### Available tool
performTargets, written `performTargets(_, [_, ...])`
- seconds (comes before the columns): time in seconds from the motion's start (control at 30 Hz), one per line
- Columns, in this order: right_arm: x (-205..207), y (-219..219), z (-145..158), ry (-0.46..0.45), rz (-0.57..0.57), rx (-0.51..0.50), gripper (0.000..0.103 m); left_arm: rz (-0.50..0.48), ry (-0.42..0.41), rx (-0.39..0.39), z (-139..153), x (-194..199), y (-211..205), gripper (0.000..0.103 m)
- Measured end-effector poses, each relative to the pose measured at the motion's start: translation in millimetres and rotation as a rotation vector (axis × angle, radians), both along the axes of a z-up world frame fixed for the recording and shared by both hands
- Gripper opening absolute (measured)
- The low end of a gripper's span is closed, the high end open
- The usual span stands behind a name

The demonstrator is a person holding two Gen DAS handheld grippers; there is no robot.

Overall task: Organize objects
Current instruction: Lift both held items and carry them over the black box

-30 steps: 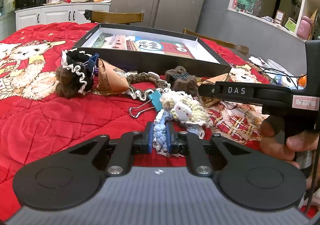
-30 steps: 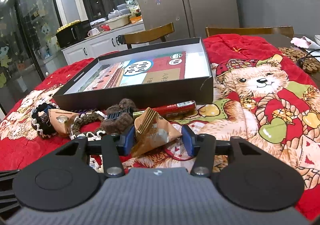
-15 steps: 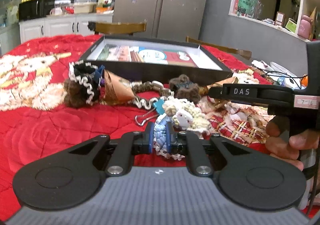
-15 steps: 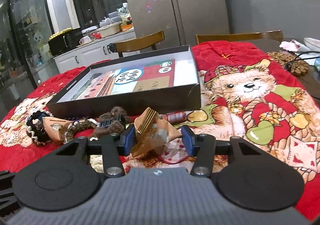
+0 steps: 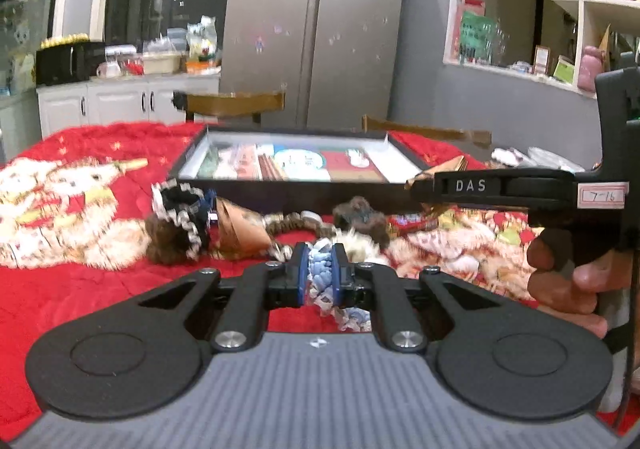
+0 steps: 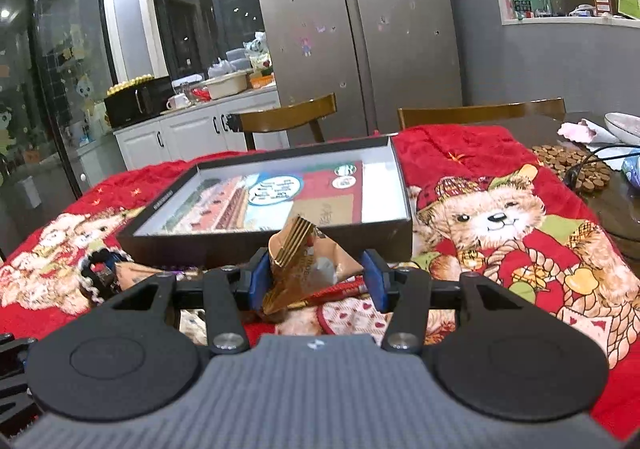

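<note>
I see a pale blue crocheted piece (image 5: 320, 275) pinched upright between my left pads, near the pile. A crumpled tan-and-gold snack packet (image 6: 308, 265) sits tilted between my right pads, just before the shallow black box (image 6: 264, 241) lying open beyond.

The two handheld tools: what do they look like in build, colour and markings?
Both share one design: a grey ribbed body, two black round-ended arms with silver screws, and black fingers with blue pads. The left tool matches the right tool. From the left view, the right tool's side shows white "DAS" lettering and a white handwritten label, with a bare hand on its black grip.
</note>
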State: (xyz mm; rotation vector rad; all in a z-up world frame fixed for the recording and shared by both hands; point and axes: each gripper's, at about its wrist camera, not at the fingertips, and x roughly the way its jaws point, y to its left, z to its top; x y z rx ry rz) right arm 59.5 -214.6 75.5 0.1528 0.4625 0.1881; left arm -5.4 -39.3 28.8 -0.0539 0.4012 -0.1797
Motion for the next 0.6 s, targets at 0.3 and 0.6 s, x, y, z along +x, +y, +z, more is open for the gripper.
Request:
performTargets(0.3, [-2,10,17,-0.012,0.007,0.025,0.053,0.020,-0.087,-0.024,26,-8,13,0.014])
performTargets(0.6, [11,22,54,-0.037,-0.006,0.055,0.053,0.016,-0.194,-0.048,73,8,42,0.014])
